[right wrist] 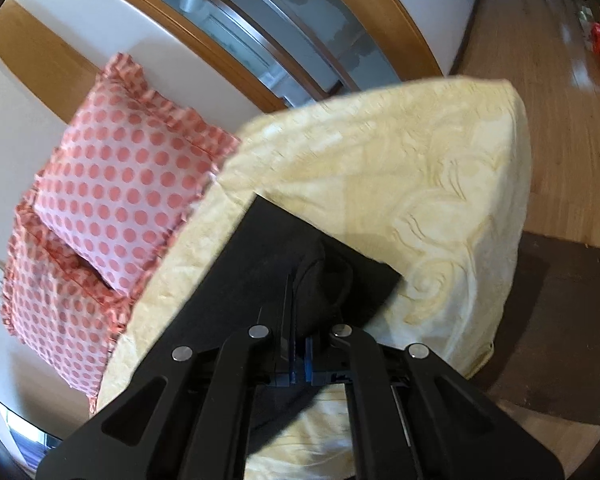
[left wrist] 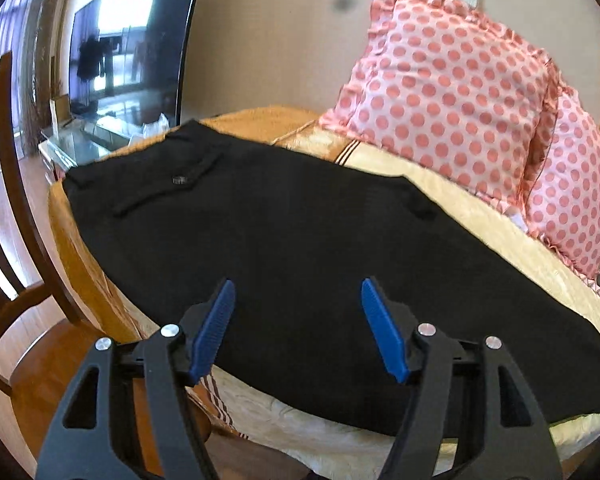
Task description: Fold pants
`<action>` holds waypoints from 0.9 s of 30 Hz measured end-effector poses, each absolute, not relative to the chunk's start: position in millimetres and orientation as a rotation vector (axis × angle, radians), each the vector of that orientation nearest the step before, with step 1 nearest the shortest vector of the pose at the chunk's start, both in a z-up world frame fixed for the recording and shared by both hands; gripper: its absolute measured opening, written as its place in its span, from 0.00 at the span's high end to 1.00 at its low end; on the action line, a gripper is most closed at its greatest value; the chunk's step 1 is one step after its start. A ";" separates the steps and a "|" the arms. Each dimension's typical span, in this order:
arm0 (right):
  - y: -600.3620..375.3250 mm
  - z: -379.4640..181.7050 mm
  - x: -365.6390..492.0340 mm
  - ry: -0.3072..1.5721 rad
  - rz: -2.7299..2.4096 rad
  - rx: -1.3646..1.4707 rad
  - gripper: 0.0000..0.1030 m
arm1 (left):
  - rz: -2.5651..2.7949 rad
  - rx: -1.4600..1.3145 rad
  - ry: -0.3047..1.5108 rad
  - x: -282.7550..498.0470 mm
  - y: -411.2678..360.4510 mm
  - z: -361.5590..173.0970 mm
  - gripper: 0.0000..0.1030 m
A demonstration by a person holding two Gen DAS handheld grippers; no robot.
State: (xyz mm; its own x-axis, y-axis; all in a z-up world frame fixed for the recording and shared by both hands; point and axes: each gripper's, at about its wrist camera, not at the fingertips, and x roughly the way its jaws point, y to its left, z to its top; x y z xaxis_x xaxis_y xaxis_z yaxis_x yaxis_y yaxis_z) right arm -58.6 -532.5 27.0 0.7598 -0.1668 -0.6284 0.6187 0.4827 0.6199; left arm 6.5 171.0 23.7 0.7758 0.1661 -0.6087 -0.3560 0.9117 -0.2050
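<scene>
Black pants [left wrist: 284, 240] flat on yellow-covered sofa cushion [left wrist: 500, 240].
Left tongs [left wrist: 298, 304] apart above the cloth; right tongs [right wrist: 300, 360] clamped on bunched pants hem, pads mostly hidden, view blurred; polka-dot pillows [left wrist: 448, 92] behind.

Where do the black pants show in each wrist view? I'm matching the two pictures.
Left wrist: black pants spread across the centre, beyond the open left tool.
Right wrist: lower centre, fabric bunched at the closed right tool.
Shared landmark: the pink polka-dot pillows.
</scene>
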 end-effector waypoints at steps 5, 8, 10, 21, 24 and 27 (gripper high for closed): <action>-535.9 45.5 -77.4 0.483 -0.616 0.896 0.55 | 0.289 -0.303 0.636 7.7 173.8 17.1 0.36; -538.4 49.0 -87.9 0.443 -0.644 0.879 0.40 | 0.283 -0.291 0.628 9.2 172.0 15.4 0.31; -540.3 42.5 -85.6 0.467 -0.618 0.901 0.43 | 0.285 -0.274 0.627 10.5 169.3 15.0 0.28; -523.6 31.7 -72.1 0.488 -0.536 0.907 0.66 | 0.268 -0.256 0.621 13.2 167.4 14.6 0.21; -523.8 24.2 -67.8 0.483 -0.501 0.922 0.86 | 0.263 -0.258 0.617 12.5 167.9 14.4 0.21; -521.8 26.8 -65.2 0.458 -0.497 0.931 0.93 | 0.252 -0.271 0.612 11.2 169.5 14.6 0.21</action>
State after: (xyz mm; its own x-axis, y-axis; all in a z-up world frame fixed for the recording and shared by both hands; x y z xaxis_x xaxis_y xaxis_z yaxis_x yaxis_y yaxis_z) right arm -65.2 -521.8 26.8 0.7956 -0.2036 -0.5706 0.5852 0.5019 0.6369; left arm 11.2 169.5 14.6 0.7900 0.1519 -0.5940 -0.3108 0.9344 -0.1744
